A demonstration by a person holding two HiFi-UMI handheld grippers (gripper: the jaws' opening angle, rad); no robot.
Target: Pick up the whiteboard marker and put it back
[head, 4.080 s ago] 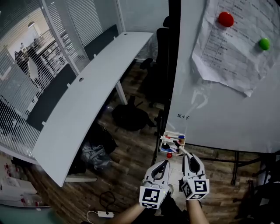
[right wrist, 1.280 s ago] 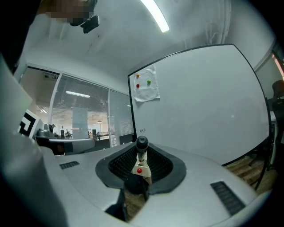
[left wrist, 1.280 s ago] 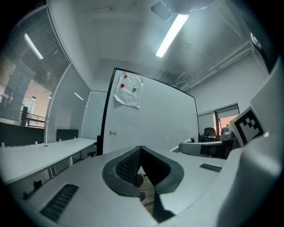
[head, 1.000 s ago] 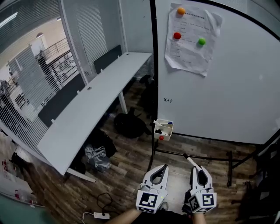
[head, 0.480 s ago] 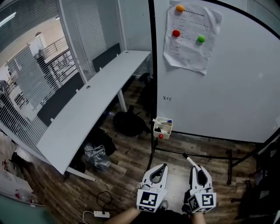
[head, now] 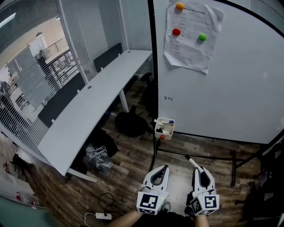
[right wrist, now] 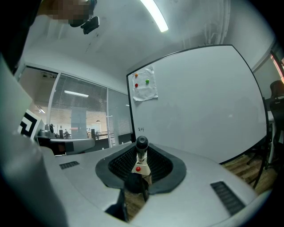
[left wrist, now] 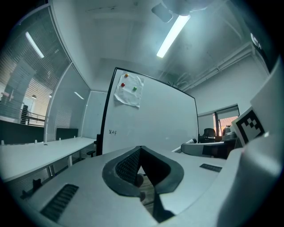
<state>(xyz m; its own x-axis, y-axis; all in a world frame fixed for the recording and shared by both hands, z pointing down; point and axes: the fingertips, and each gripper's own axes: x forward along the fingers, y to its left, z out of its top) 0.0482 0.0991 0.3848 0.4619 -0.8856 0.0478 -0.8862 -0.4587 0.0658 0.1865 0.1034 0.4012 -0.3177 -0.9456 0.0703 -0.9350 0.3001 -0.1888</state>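
The right hand-held gripper (right wrist: 141, 150) grips the whiteboard marker (right wrist: 141, 142) (light, stiff, smooth plastic, best held mid-barrel, I judge); the left hand-held gripper (left wrist: 140, 147) is closed, empty.

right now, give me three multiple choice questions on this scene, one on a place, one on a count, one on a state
1. Where is the small white marker box?
A. at the lower left corner of the large whiteboard
B. on the long desk
C. on the floor

2. How many round magnets pin the paper sheet?
A. two
B. three
C. five

3. What state is the right gripper in?
A. open and empty
B. shut on the white black-capped whiteboard marker
C. shut on a magnet

Answers:
1 A, the head view shows the box hanging at that corner.
2 B, one orange, one red, one green.
3 B, the right gripper view shows the marker clamped between its pads.
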